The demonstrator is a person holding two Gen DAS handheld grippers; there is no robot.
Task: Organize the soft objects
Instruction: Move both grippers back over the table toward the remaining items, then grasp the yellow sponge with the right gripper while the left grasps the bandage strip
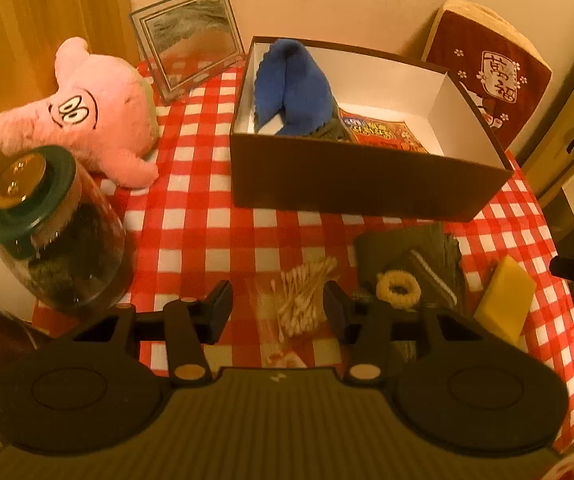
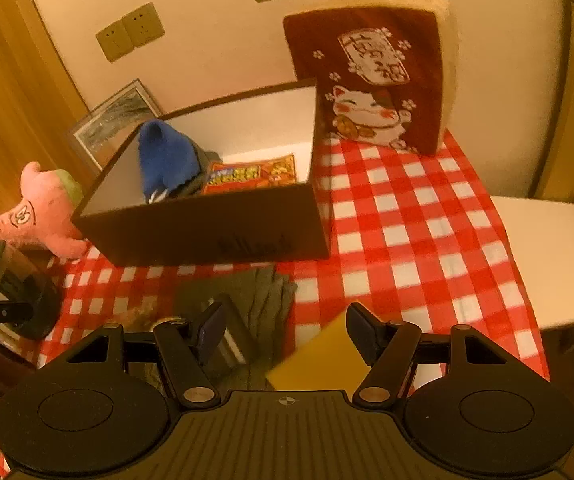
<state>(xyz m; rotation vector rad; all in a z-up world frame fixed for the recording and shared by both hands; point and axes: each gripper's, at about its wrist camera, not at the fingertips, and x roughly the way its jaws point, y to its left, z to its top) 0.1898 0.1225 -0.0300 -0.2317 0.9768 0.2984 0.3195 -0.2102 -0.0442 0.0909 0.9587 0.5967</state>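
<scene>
We count one pink plush (image 1: 87, 116), one blue soft piece (image 1: 293, 86), one red cat cushion (image 1: 487, 72), one yellow sponge (image 1: 505, 300), one cream hair tie (image 1: 398, 289), one folded grey cloth (image 1: 411, 248) and one bag of cotton swabs (image 1: 301, 300), all on the desk (image 1: 207, 216) under its red-and-white check cover, plus one dark box (image 1: 367, 176), one glass jar (image 1: 51, 232) and one framed picture (image 1: 189, 40). Our left claw (image 1: 277, 308) is spread wide with nothing between its fingers; the swab bag lies just ahead of it, the hair tie sits on the grey cloth just ahead and to its right, and the sponge lies farther right. The pink plush lies on its side well ahead and to the left of this claw, beside the box, its long axis running across the view and its printed eyes facing us; it looks fuzzy, with a greenish patch on its back. The blue piece stands tilted inside the box at its left end, long axis rising away from us, its edge scalloped, with a colourful printed packet (image 1: 383, 130) flat on the box floor beside it. Our right claw (image 2: 285, 330) is also spread and empty, with the sponge (image 2: 319, 356) directly below and between its fingers, though we cannot tell whether they touch it. The cat cushion (image 2: 371, 80) stands upright far ahead and to the right of this claw, against the wall behind the box (image 2: 207, 228).
</scene>
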